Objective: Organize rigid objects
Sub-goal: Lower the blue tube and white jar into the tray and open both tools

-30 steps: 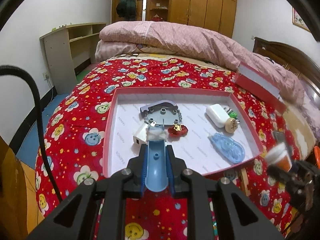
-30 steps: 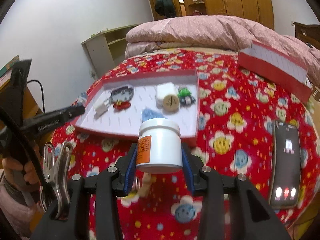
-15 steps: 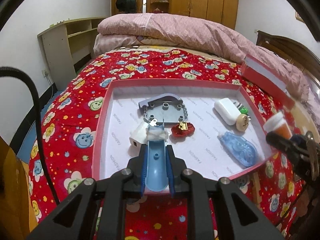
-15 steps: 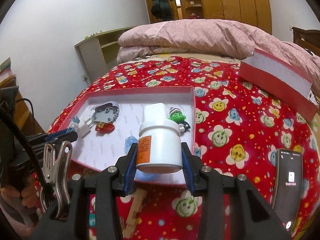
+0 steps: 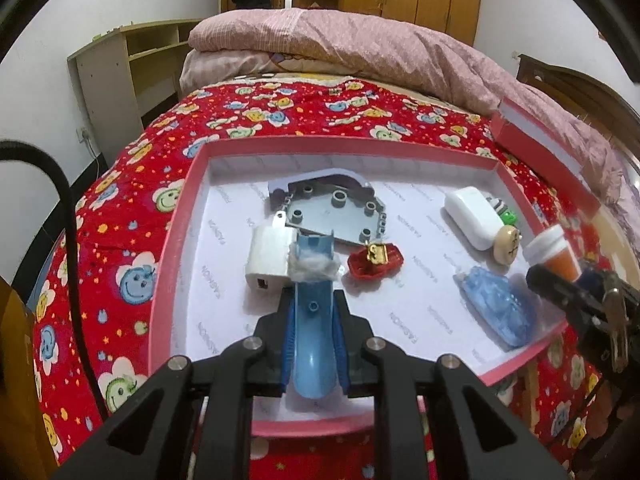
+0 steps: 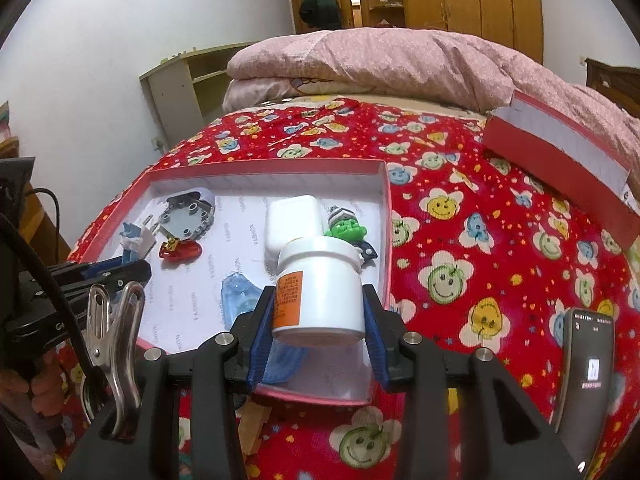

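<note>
Grippers are seen closer to the pink tray [image 5: 176, 240] than one second ago, and both are now held over its near edge. Open white floor is left in the tray's near left corner and along its far wall. The left gripper [image 5: 313, 312] is closed tight on a blue curved piece [image 5: 312, 344], which points toward the white charger [image 5: 266, 260] at the tray's middle. The right gripper [image 6: 320, 320] is clamped on a white jar [image 6: 320, 288], held upright above the near right corner, over the blue transparent case [image 6: 240, 296].
</note>
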Motion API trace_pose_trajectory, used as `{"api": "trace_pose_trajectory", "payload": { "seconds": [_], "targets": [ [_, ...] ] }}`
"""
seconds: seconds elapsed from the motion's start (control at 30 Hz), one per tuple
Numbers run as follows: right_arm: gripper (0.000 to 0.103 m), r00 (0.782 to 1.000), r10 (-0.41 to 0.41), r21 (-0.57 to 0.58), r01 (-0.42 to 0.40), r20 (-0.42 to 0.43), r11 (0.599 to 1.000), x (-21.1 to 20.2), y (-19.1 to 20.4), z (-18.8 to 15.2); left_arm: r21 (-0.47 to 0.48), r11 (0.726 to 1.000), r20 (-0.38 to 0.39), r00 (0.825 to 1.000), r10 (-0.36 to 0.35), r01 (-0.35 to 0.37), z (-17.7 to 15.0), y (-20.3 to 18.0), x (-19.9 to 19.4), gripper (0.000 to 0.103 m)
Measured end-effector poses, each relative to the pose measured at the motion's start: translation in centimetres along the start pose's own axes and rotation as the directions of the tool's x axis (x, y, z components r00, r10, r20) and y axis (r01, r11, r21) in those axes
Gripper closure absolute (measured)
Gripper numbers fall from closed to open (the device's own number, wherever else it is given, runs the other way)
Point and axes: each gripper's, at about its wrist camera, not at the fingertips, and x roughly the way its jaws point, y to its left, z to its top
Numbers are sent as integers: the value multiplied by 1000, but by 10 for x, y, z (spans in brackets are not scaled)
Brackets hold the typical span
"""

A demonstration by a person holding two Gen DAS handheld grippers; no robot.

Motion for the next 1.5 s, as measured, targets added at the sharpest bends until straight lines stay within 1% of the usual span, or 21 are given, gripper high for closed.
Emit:
{"api": "trace_pose_trajectory", "payload": {
  "seconds": [0.2,0.37,0.4,0.43,0.47,0.5,0.53,0.57,0.63,0.73,0.87,1.0,1.2,1.37,1.5],
  "targets": [
    [61,1000,-8,-15,8,19,1000,5,4,1,17,1000,10,1000,11,-12,2,-2,2,85],
    [60,1000,3,1,-3,31,1000,6,3,1,37,999,13,1000,18,-18,1,-6,2,84],
    [59,999,6,8,-6,32,1000,6,2,2,40,999,11,1000,15,-16,1,-6,2,80],
    [57,999,9,17,-10,32,1000,6,1,2,42,999,8,1000,13,-14,1,-7,2,72],
    [52,999,10,23,-11,33,1000,6,0,3,44,999,6,1000,16,-16,1,-8,1,67],
    [50,999,12,28,-13,32,1000,5,-1,3,44,999,7,1000,19,-19,1,-8,1,60],
    [49,999,22,31,-23,31,999,5,-1,3,45,999,12,1000,22,-23,1,-8,-1,57],
    [46,999,29,33,-30,28,999,4,-1,3,47,999,19,999,26,-27,0,-9,-3,56],
    [43,999,34,31,-35,30,999,1,0,3,48,998,25,999,27,-28,0,-9,-6,50],
    [37,998,31,23,-32,50,999,-5,3,3,44,999,35,999,24,-26,1,-9,-14,45],
    [36,997,47,37,-49,63,998,-19,0,8,43,999,48,999,24,-26,1,-8,-30,42],
    [36,994,68,37,-71,81,997,-41,-4,9,40,999,78,997,11,-14,-4,-7,-51,36],
    [36,993,90,37,-93,81,995,-68,-6,0,38,999,95,995,8,-12,-19,-5,-77,35],
    [36,994,89,29,-91,59,995,-83,0,-19,26,1000,84,996,-5,3,-35,-2,-90,35],
    [36,995,91,20,-92,44,996,-92,5,-35,36,999,78,997,-19,17,-49,-6,-97,35]
  ]
}}
